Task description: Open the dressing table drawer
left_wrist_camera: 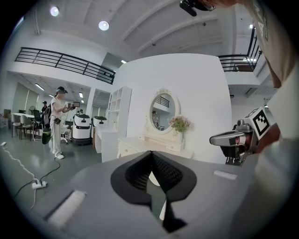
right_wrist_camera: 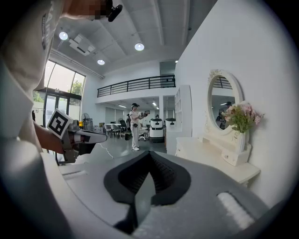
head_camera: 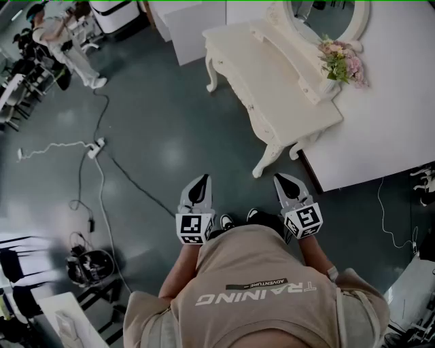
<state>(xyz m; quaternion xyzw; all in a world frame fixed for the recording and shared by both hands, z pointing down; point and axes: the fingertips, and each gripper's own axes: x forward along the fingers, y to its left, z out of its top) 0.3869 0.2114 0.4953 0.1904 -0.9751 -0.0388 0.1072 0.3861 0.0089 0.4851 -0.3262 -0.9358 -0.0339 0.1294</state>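
The white dressing table [head_camera: 272, 81] stands ahead of me against a white wall, with an oval mirror [head_camera: 326, 17] and a vase of pink flowers [head_camera: 343, 61] on it. Its front [left_wrist_camera: 126, 149] shows in the left gripper view, with the drawer closed. The table top [right_wrist_camera: 215, 156] also appears in the right gripper view. Both grippers hang close to my body, well short of the table. My left gripper [head_camera: 197, 194] is shut and empty, its tips [left_wrist_camera: 151, 156] meeting. The right gripper [head_camera: 289, 185] is shut too, with nothing in it [right_wrist_camera: 149, 156].
A power strip [head_camera: 95, 146] and cables trail over the grey floor to the left. A person [head_camera: 64, 41] stands at the far left near chairs. A white cabinet [head_camera: 194, 27] stands beyond the table. Dark equipment [head_camera: 88, 265] sits at lower left.
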